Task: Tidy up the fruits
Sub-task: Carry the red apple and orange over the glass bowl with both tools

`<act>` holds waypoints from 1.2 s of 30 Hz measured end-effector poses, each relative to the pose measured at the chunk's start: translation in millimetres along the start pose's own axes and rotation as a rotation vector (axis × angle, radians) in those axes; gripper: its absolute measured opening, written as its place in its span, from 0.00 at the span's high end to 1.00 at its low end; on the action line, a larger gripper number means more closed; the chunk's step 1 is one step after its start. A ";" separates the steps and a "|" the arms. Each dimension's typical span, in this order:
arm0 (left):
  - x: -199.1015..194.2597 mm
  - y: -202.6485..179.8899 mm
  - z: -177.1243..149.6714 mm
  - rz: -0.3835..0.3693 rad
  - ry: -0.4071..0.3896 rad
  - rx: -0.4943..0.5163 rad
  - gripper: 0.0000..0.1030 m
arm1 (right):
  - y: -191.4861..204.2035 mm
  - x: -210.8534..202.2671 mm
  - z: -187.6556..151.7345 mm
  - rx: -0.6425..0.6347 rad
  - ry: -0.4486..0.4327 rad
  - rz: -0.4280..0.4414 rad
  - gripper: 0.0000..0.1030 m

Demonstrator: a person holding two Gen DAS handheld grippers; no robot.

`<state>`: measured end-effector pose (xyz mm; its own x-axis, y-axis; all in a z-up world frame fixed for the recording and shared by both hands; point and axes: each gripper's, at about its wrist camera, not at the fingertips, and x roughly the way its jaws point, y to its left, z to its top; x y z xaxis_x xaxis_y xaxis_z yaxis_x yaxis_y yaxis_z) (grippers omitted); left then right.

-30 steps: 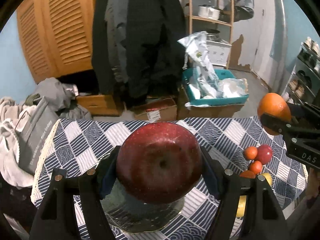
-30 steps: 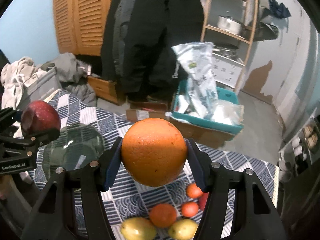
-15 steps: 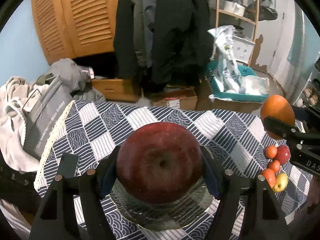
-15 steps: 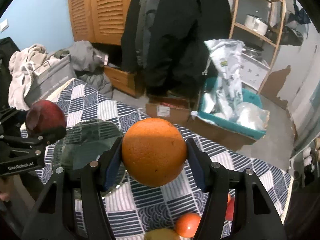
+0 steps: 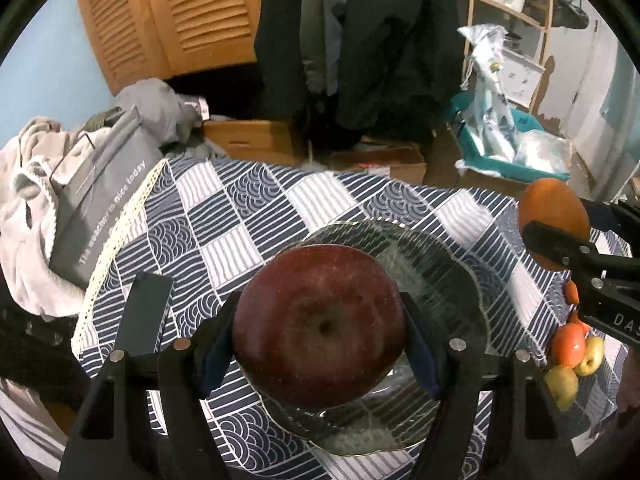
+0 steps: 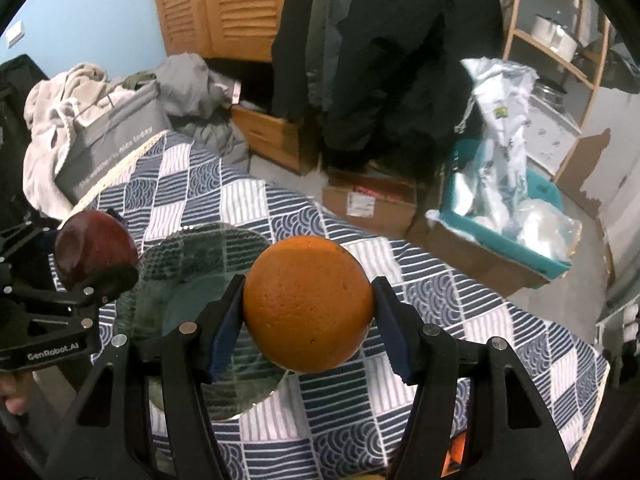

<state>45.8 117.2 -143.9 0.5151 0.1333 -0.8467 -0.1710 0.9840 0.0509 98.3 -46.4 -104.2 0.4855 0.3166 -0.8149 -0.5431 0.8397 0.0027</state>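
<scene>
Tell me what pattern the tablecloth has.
The tablecloth is a navy and white patchwork of stripes and wave-like arcs, with a cream lace edge; it shows best in the left wrist view.

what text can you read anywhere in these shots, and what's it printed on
"GenRobot.AI": on the left gripper body, seen from the right wrist view.
"DAS", cut off by the frame edge: on the right gripper body, seen from the left wrist view.
"The weather is nice today": on the grey bag beside the table.
Box label on the floor and the print on the plastic bag: too small to read.
</scene>
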 end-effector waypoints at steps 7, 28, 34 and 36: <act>24.1 9.2 -9.7 0.024 0.069 -0.013 0.27 | 12.0 33.6 -6.6 -0.013 0.077 0.031 0.39; 79.9 13.8 -44.5 0.019 0.273 -0.008 0.27 | 38.2 89.6 -33.7 -0.063 0.239 0.091 0.39; 84.4 19.2 -48.9 0.006 0.308 -0.025 0.26 | 40.3 94.4 -39.0 -0.070 0.267 0.097 0.39; 86.8 20.3 -50.7 -0.004 0.321 -0.034 0.26 | 40.7 95.4 -41.0 -0.071 0.274 0.096 0.39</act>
<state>44.5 142.8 -243.2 0.2255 0.0802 -0.9709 -0.2002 0.9792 0.0344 94.5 -0.1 -205.5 0.2323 0.2542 -0.9388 -0.6292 0.7754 0.0543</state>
